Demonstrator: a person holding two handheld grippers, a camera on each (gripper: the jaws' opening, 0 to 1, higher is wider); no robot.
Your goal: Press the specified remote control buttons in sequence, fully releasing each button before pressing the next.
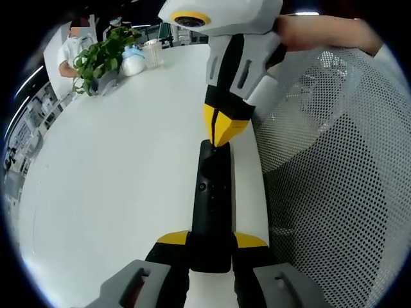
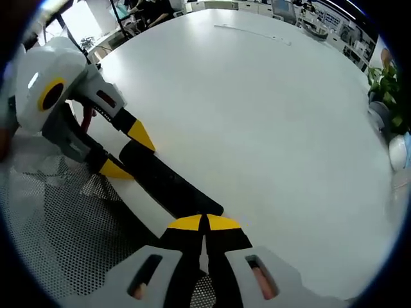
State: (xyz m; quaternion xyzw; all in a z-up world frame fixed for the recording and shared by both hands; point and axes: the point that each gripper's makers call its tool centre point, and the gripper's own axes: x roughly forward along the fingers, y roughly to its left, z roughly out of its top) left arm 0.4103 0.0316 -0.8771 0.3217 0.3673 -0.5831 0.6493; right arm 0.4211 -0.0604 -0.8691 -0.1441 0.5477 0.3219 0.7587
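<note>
Remote control (image 1: pixel 212 205), slim, black, small round buttons, on white table (image 1: pixel 115 186)

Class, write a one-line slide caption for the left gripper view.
Left gripper clamps black remote on white table; right gripper touches its far end.

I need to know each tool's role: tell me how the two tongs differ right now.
The left tongs stand spread, clamping the black remote control's near end; the right tongs are shut. The left ones hold the remote by its sides; the right ones press their tip on its far end. Both have yellow tips.
</note>
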